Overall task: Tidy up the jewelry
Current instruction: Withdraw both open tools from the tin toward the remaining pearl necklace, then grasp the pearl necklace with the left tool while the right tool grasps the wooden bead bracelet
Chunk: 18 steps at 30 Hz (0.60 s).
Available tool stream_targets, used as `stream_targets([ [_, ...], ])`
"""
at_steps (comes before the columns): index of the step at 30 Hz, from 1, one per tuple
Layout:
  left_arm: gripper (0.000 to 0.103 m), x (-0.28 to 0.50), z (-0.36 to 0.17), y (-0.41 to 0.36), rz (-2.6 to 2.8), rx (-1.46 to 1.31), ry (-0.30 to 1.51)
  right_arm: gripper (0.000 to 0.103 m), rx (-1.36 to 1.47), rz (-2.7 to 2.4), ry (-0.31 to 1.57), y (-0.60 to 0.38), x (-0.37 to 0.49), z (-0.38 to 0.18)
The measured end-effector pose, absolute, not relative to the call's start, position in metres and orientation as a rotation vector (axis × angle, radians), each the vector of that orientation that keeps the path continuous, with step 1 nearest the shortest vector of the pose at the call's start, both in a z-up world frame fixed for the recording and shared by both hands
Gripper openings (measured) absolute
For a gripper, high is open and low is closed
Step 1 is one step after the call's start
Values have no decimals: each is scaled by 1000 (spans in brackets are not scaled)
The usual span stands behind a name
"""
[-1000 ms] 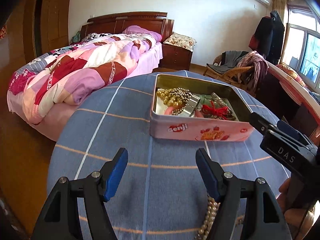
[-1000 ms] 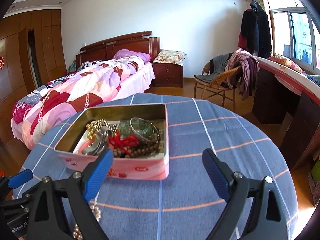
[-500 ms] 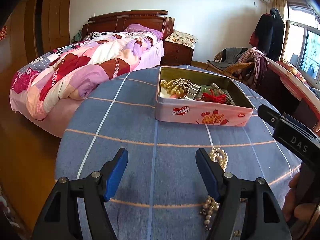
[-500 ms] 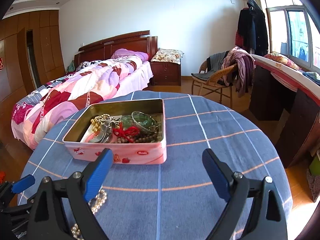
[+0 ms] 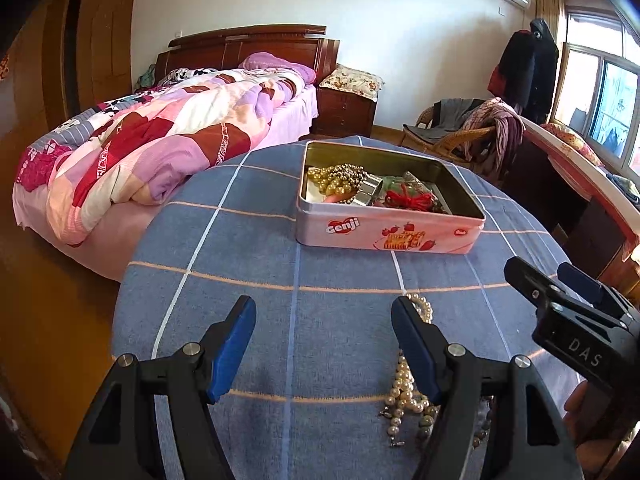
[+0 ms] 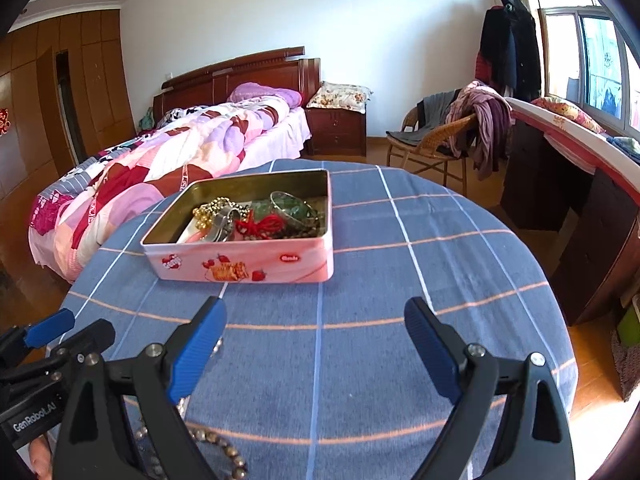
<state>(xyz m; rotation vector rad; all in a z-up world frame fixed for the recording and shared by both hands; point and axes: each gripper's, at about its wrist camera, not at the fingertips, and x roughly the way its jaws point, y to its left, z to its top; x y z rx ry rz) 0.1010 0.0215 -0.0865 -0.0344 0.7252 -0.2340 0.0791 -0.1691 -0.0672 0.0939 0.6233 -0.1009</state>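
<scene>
Since the earlier frames both hand-held tongs have drawn back toward the near edge, so the pink rectangular biscuit tin (image 5: 390, 236) now sits farther off and more of the white pearl necklace (image 5: 404, 388) shows. That necklace lies loose on the blue checked tablecloth covering the round surface (image 5: 248, 264), strung out toward the tin and passing under the right finger of the left tongs (image 5: 323, 350); in the right wrist view a darker beaded strand (image 6: 212, 440) lies below the right tongs (image 6: 316, 346). The open tin, farther out on the cloth, already holds gold beads (image 5: 336, 178), a red knotted cord (image 5: 412, 200), a green bangle (image 6: 294, 208) and other pieces too jumbled to tell apart. Both tongs are spread wide with nothing between their blue pads, neither touching any jewelry. Judging from this, the step in hand is lining up on the loose strands not yet in the tin. The next move would call for lowering one pair of tongs over a bunched part of the pearls, closing gently so the beads do not slip out, then carrying them over the tin's rim. Beyond the surface stand a bed with a pink patchwork quilt (image 5: 160, 148) and a wicker chair draped with clothes (image 6: 448, 136).
</scene>
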Motion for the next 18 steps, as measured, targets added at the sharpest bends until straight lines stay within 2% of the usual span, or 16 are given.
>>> stream_targets([
  [9,70,100,-93,21,-281,24,779,93,104,-138,642,-186,59,-70],
  [18,70,112,-106,-26,-441,32,897,93,148,-163,667,-205,44,-77],
])
